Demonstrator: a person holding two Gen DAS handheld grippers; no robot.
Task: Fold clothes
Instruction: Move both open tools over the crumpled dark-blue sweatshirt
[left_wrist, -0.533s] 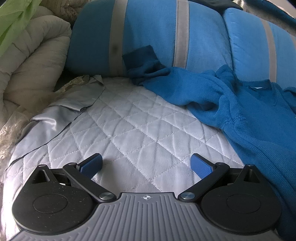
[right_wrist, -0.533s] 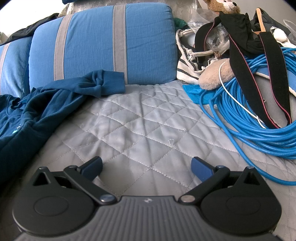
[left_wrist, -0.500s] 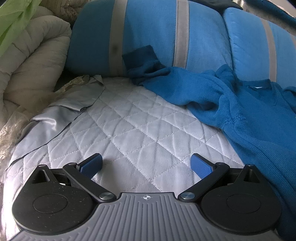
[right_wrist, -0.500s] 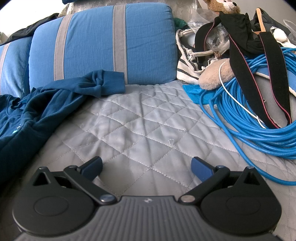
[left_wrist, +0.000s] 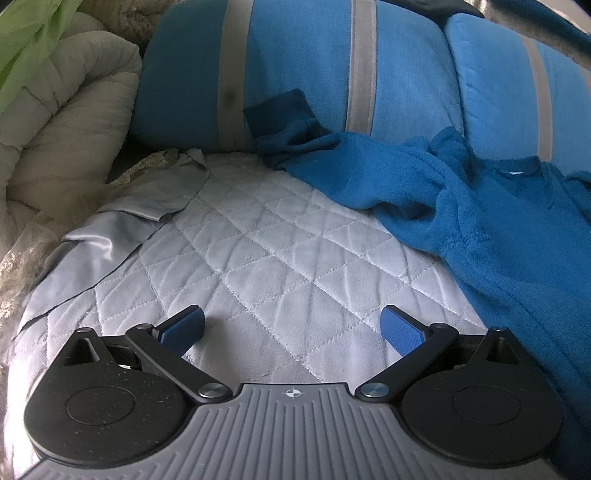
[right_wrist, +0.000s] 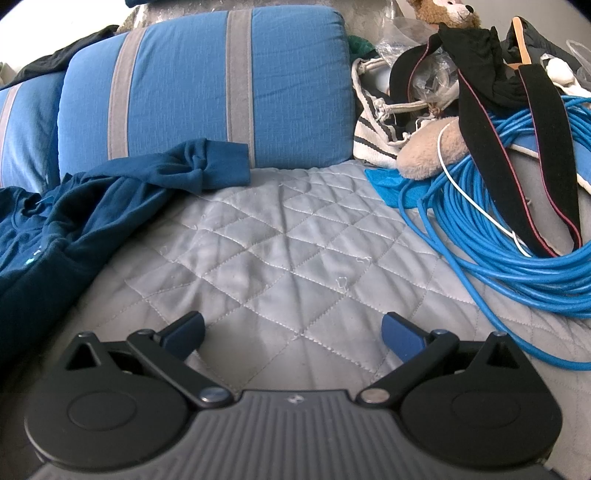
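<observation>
Here, the crumpled blue knitted sweater (left_wrist: 491, 229) is lying unfolded on the grey quilted bedcover (left_wrist: 266, 251) between the wide-spread, empty left gripper (left_wrist: 291, 328) and right gripper (right_wrist: 291, 328), sleeves reaching toward the striped pillows (right_wrist: 207, 88).

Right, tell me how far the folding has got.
Nothing looks folded yet. The blue sweater lies spread and rumpled on the quilted cover, one sleeve reaching up against a striped pillow. Nothing is in hand: the left gripper and right gripper are both open above bare quilt. All the folding remains.
</observation>
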